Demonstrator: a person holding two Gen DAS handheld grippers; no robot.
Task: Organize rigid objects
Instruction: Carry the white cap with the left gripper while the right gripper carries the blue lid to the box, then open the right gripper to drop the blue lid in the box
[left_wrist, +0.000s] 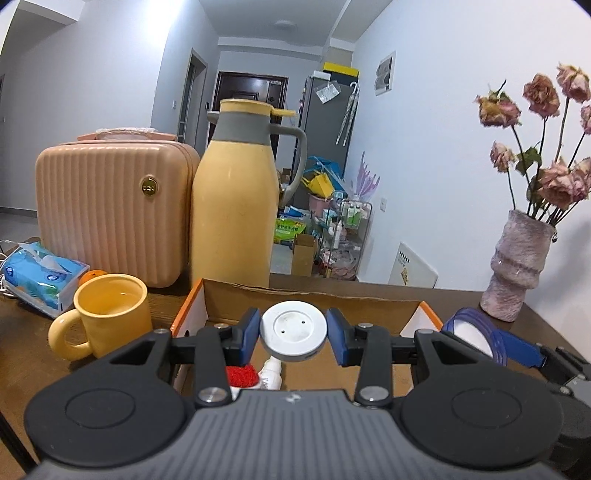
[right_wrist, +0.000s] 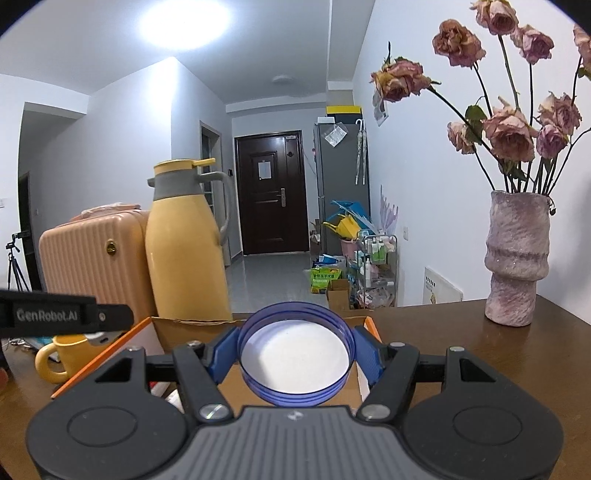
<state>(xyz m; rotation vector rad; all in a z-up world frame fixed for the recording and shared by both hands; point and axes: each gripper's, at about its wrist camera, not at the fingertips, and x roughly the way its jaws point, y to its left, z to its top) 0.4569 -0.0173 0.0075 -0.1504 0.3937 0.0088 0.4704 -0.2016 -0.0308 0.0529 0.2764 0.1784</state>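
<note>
my left gripper (left_wrist: 293, 332) pinches a round white disc (left_wrist: 293, 329) between its blue pads (left_wrist: 249, 329), one pad pressed to each side. the disc hangs above the open cardboard box (left_wrist: 306, 295). on the box floor below it lie a red item (left_wrist: 241, 374) and a small white tube (left_wrist: 271, 373).

my right gripper (right_wrist: 294, 354) is clamped on a blue-rimmed lid (right_wrist: 294, 356) with a white inner face; the blue pads (right_wrist: 221, 354) bear on its rim left and right. the lid hangs over the same box, near its right end. in the left view it shows just beside the disc, apart from it.

the box stands on a dark wooden table (right_wrist: 443, 339). a yellow mug (left_wrist: 105, 315) sits just left of the box. behind it stand a yellow thermos jug (left_wrist: 236, 199) and a pink ribbed case (left_wrist: 110, 210). a vase of dried roses (right_wrist: 517, 258) stands at the table's right.
</note>
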